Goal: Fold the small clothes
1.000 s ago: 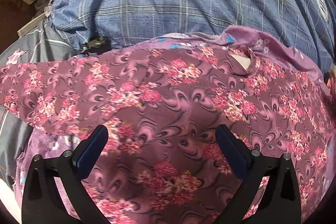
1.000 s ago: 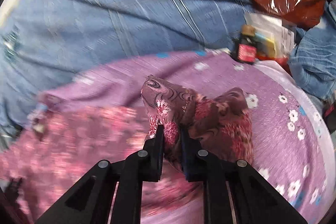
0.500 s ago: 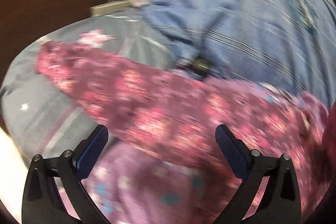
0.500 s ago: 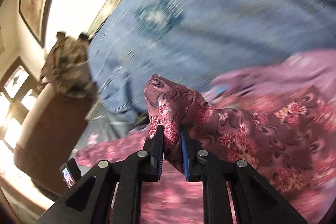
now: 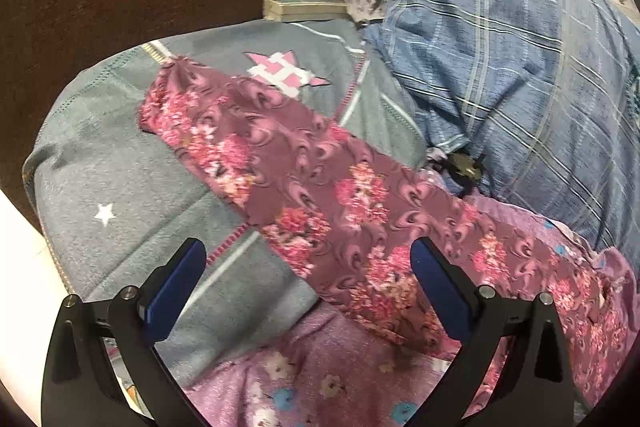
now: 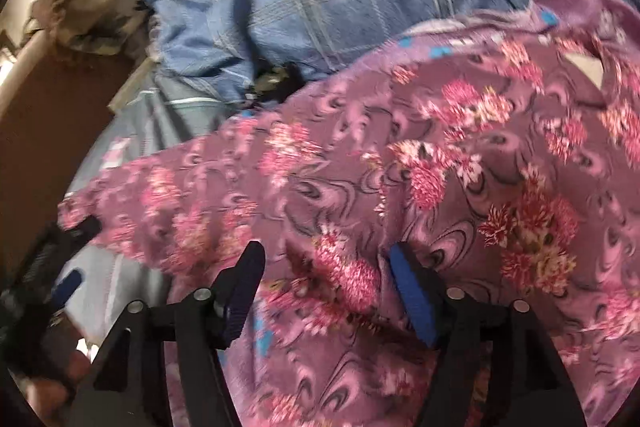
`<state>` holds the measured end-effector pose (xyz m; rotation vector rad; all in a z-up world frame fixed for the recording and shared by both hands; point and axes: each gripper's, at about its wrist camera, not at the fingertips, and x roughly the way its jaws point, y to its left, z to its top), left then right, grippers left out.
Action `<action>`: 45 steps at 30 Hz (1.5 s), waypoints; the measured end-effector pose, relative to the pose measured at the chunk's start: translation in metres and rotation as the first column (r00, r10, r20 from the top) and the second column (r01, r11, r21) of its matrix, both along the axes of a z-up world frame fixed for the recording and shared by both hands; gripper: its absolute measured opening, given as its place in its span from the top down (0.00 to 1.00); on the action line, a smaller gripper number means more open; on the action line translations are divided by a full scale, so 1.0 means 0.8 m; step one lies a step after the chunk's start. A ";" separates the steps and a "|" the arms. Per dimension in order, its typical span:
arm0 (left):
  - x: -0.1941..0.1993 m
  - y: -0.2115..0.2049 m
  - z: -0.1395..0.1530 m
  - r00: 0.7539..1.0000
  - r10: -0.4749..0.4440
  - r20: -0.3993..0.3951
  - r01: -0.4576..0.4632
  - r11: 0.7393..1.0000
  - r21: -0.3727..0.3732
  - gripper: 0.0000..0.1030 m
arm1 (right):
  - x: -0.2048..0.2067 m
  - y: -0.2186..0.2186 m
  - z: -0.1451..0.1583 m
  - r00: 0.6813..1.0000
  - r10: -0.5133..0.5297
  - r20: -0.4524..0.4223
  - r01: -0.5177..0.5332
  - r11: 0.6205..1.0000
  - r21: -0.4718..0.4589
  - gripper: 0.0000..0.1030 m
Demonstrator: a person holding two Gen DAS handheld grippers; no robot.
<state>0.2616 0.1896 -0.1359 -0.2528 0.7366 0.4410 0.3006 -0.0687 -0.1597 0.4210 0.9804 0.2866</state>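
Fingers of left gripper and right gripper spread, released. Soft maroon floral-print garment lies flat; its sleeve points up-left across grey fleece star-patterned blanket.

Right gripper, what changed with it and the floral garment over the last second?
The right gripper was clamped on a fold of the floral garment, carried it leftward, and has let go: jaws now open, cloth lying spread. The left gripper stayed open, now over the stretched-out sleeve.
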 end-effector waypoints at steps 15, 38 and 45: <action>0.031 -0.181 -0.031 0.919 -0.384 -0.092 0.389 0.920 0.043 0.01 | -0.100 -0.199 0.028 0.963 -0.246 0.112 0.266 0.934 -0.238 0.70; -0.024 -0.348 -0.033 0.803 -0.588 -0.094 0.594 0.781 0.191 0.00 | -0.117 -0.204 0.030 0.969 -0.160 0.190 0.229 0.875 -0.427 0.55; -0.030 -0.356 -0.033 0.792 -0.605 -0.083 0.609 0.773 0.176 0.00 | -0.122 -0.213 0.033 0.966 -0.180 0.187 0.243 0.879 -0.410 0.55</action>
